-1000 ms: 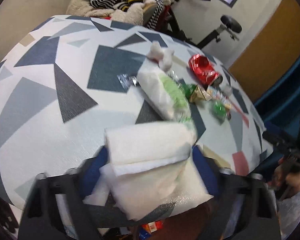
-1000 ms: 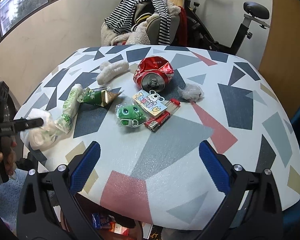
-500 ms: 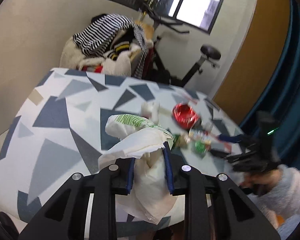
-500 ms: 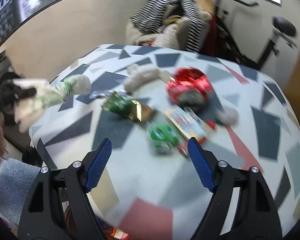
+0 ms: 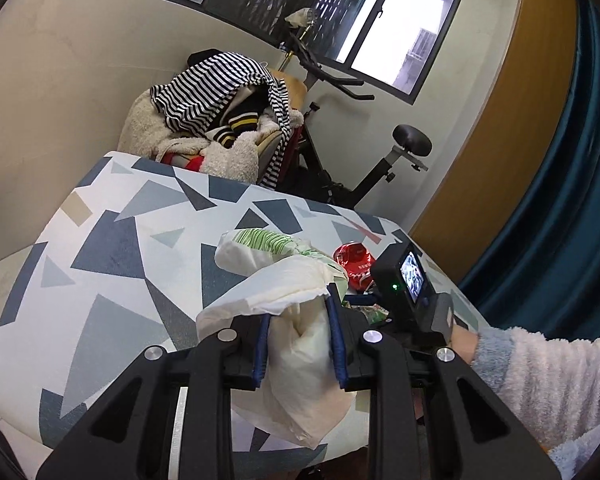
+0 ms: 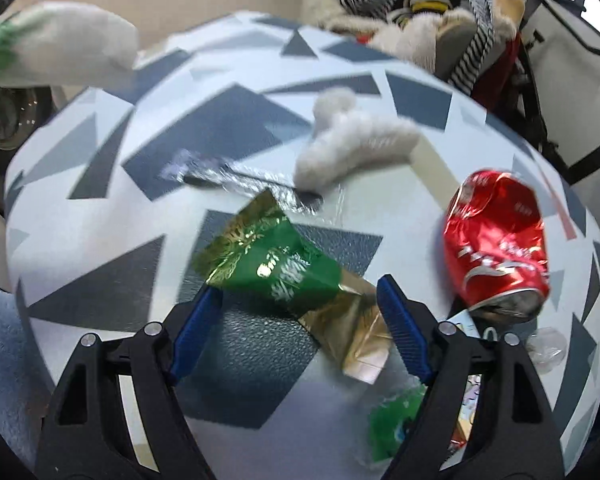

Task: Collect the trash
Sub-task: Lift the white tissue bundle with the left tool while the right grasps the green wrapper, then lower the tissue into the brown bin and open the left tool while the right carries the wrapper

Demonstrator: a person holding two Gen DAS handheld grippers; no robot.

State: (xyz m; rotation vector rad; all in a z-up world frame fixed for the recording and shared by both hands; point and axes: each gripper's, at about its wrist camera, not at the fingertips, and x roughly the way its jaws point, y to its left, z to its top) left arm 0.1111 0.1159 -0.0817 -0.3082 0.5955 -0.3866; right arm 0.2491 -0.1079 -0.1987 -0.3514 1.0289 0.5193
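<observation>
My left gripper [image 5: 298,322] is shut on a white tissue pack with green print [image 5: 284,280] and holds it lifted above the table's near edge; the pack also shows blurred at the upper left of the right wrist view [image 6: 60,48]. My right gripper [image 6: 296,312] is open, low over the table, its blue pads on either side of a green and gold snack wrapper [image 6: 288,268]. A crushed red can [image 6: 496,240] lies to its right, and also shows in the left wrist view [image 5: 354,262].
The table [image 6: 100,208] has a grey and blue triangle pattern. On it lie a white fluffy wad [image 6: 352,140], a clear foil wrapper [image 6: 236,178] and a small green packet [image 6: 392,416]. Behind stand a clothes-piled chair [image 5: 216,128] and an exercise bike [image 5: 364,152].
My left gripper has lifted the tissue pack off the table. My right gripper has moved forward and down over the green and gold wrapper, and its jaws have narrowed.
</observation>
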